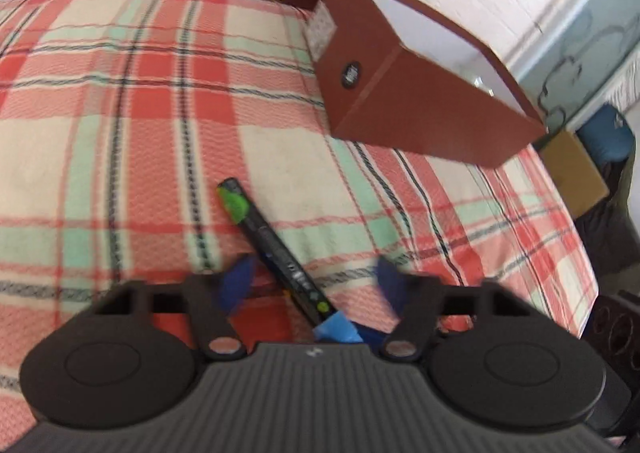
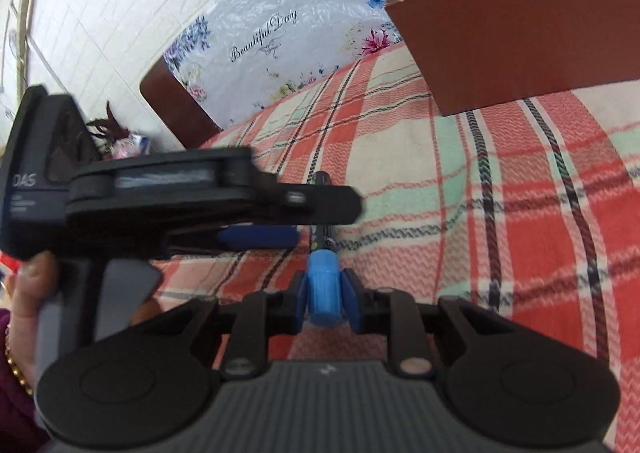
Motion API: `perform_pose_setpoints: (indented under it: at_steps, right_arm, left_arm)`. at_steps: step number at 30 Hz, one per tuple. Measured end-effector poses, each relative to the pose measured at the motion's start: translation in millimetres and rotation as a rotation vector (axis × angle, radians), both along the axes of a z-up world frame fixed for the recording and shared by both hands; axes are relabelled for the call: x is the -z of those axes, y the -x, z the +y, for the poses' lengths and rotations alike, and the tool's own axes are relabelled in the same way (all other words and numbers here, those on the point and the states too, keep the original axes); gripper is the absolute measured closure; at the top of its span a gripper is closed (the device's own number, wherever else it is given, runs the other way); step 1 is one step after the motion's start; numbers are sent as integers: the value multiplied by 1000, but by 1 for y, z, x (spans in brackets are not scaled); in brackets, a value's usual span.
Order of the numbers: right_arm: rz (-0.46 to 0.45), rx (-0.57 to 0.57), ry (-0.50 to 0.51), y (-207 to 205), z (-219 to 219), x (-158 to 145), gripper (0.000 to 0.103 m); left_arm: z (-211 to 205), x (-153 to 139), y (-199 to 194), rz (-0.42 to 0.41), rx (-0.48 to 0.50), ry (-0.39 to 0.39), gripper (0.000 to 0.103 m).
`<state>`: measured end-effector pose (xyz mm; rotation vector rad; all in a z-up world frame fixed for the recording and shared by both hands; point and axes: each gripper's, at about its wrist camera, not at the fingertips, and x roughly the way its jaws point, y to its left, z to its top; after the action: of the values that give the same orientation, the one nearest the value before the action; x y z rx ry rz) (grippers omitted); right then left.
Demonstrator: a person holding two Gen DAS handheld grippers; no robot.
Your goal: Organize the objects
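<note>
Red-green plaid blanket (image 1: pixel 140 113), brown box (image 1: pixel 420 105), blue-capped black marker (image 2: pixel 322 249)

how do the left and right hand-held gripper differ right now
The right hand-held gripper is shut on the blue cap end of the black marker; the left hand-held gripper stands open, its blue pads wide of the marker's barrel. The right lines up along the marker; the left crosses over it from the side. Both hover above the plaid blanket, and both have blue pads.
</note>
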<state>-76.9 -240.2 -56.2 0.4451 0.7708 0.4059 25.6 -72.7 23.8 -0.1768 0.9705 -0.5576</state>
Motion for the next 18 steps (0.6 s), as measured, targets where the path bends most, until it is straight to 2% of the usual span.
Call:
perform_pose_setpoints:
  at_steps: [1,2,5,10,12,15,18]
  right_arm:
    - [-9,6,1,2,-2,0,83]
    - [-19,14,5,2,-4,-1,83]
    - [-48,38,-20,3,-18,-7,83]
    - [-216,118,43,-9,-43,-47,83]
    - [-281,170,66,-20,-58,-65,83]
    - [-367,249,115,-40,-81,-87,83]
    - [-395,296,186,-66,-102,-96,83]
  left_arm:
    - [-4,-1,-2,15,3,-9,74]
    - [-8,-2,-4,28,9,3,78]
    - [-21,-21,-9,5,39,26,82]
    - [-69,-79,-25,-153,132,30,84]
    - [-92,-98,-39,-187,158,41,85]
    - [-129,-117,-58,-240,194,44,85]
    - [-164,-121,-78,-258,217,25,85]
